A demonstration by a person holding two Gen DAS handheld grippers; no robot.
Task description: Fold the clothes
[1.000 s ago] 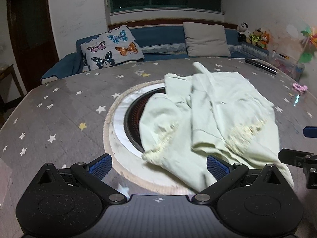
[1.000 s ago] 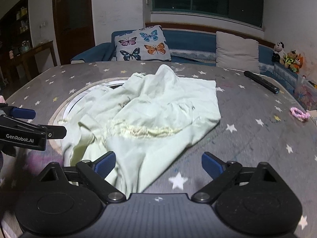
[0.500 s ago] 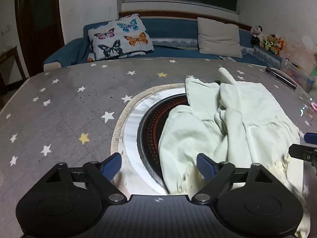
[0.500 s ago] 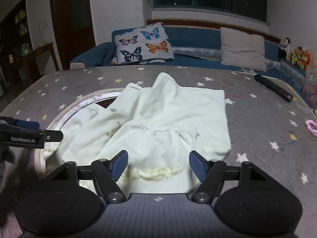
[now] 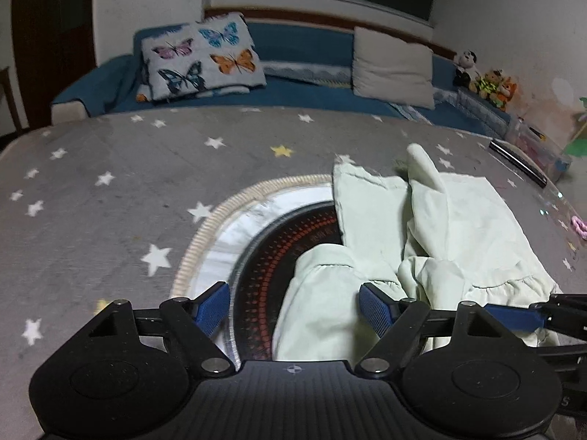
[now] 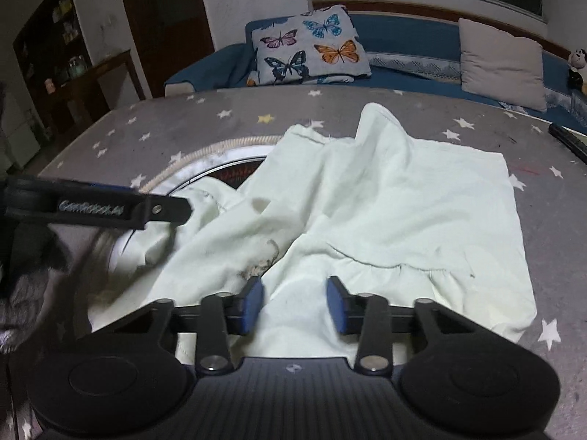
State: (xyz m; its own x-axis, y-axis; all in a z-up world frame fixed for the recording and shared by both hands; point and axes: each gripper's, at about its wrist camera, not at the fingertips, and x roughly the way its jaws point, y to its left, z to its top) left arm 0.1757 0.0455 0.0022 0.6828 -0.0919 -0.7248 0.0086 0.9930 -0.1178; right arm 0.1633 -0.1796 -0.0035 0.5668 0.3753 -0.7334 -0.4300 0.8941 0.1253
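So the right claw has just been closing on the near hem of the pale green garment bunched between its pads, while the left claw stays wide over the sleeve, so the fold's about to start.

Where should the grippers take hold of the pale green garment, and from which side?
Grip the gathered hem of the garment nearest the grippers, coming from the near table edge. That ruffled edge lies loose and bunched, so pads can close on it. The right gripper has been closing around a hem fold; the left gripper straddles another, still wide.
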